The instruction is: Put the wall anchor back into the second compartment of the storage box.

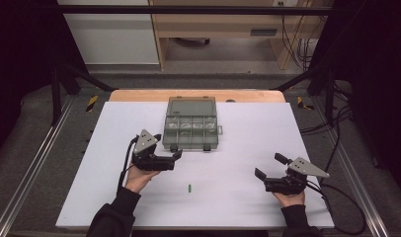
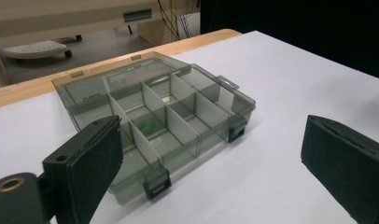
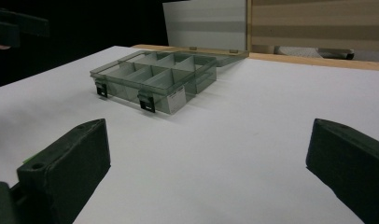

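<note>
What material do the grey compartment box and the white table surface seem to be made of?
The grey see-through compartment box looks like smoke-tinted plastic with a glossy finish: the dividers show through its walls, and light reflects off them. Its small black latches seem to be opaque plastic. The flat white table surface looks matte, perhaps a painted or laminated board; it shows no glare, so the exact material stays open.

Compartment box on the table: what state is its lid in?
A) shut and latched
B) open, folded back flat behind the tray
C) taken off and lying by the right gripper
B: the compartment box has its lid laid back behind the tray, so the dividers stand uncovered.
</note>
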Action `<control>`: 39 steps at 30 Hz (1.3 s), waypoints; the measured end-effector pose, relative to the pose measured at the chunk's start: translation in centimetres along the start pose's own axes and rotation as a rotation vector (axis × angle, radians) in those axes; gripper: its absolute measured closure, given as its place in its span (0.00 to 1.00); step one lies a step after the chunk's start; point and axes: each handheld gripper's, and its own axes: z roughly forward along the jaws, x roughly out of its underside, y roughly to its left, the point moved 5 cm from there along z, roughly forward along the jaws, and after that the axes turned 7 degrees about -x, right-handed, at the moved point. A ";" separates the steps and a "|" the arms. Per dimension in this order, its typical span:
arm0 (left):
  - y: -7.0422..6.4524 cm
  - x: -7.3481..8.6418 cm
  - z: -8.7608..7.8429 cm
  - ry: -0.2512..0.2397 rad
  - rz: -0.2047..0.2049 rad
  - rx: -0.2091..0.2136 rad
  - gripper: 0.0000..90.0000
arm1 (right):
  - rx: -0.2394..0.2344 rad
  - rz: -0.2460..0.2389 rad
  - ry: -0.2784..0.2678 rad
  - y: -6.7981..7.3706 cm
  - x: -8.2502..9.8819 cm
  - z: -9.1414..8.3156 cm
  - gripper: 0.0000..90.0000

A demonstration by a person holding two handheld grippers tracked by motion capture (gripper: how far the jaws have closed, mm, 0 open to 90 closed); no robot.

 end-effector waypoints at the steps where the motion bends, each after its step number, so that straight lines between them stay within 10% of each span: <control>1: -0.1 0.2 0.0 0.002 0.000 0.003 0.05 | 0.000 0.000 0.000 0.0 0.0 0.0 0.00; 39: -5.4 6.2 1.0 0.178 0.032 0.059 0.02 | -0.004 0.000 0.002 0.1 0.0 0.0 0.00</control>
